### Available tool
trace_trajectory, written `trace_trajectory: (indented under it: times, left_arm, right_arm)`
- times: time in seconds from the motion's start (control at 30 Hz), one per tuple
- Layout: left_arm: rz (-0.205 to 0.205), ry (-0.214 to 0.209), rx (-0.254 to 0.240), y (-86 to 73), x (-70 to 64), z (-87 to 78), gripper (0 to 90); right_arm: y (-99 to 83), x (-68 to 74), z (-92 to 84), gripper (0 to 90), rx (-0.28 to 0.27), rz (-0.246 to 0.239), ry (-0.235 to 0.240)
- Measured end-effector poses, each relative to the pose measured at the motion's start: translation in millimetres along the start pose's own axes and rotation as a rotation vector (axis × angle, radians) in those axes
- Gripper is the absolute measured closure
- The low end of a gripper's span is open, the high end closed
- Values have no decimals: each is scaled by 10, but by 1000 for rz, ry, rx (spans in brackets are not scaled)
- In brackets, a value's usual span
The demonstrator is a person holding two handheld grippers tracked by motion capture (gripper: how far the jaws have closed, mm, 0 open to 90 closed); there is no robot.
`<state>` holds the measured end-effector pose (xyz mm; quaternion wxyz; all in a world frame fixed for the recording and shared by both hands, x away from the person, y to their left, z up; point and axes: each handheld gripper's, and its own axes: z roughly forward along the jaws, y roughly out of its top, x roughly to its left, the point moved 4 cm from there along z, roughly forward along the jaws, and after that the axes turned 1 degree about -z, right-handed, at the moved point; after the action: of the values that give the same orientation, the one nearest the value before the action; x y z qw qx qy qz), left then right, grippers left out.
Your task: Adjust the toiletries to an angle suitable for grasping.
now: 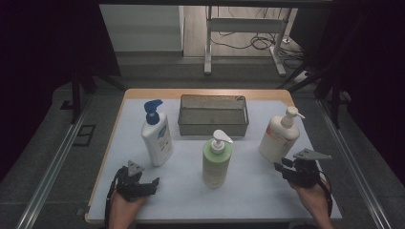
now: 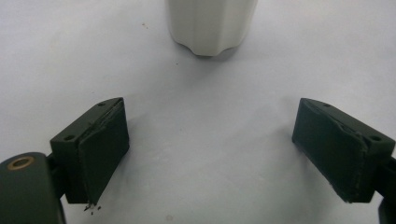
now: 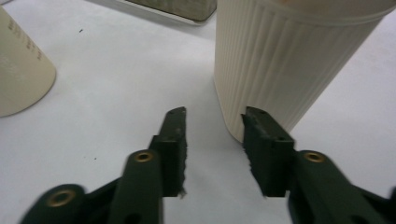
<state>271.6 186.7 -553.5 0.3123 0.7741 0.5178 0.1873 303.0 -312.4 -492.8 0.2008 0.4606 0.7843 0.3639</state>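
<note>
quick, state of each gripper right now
left gripper: open wide, holding nothing
right gripper: partly open, holding nothing, just short of the ribbed cream bottle

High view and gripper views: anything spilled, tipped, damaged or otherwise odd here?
Nothing spilled or tipped: three pump bottles stand upright. Only oddity: the left gripper and right gripper pads look frayed, with black crumbs lying below the left one.
</note>
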Motion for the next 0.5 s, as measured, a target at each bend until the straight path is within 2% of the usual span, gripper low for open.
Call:
trace_trajectory:
  times: [0.03, 0.07, 0.2, 0.5]
  left_arm:
    - [0, 0, 0, 0, 0, 0, 106]
    - [0, 0, 0, 0, 0, 0, 106]
    - [0, 0, 0, 0, 0, 0, 106]
    - [0, 0, 0, 0, 0, 0, 106]
  right_arm:
    - [0, 0, 0, 581, 0, 0, 0]
    - [10, -12, -28, 534, 2, 0, 5]
    - [31, -39, -69, 459, -1, -2, 4]
    - [134, -125, -171, 371, -9, 10, 8]
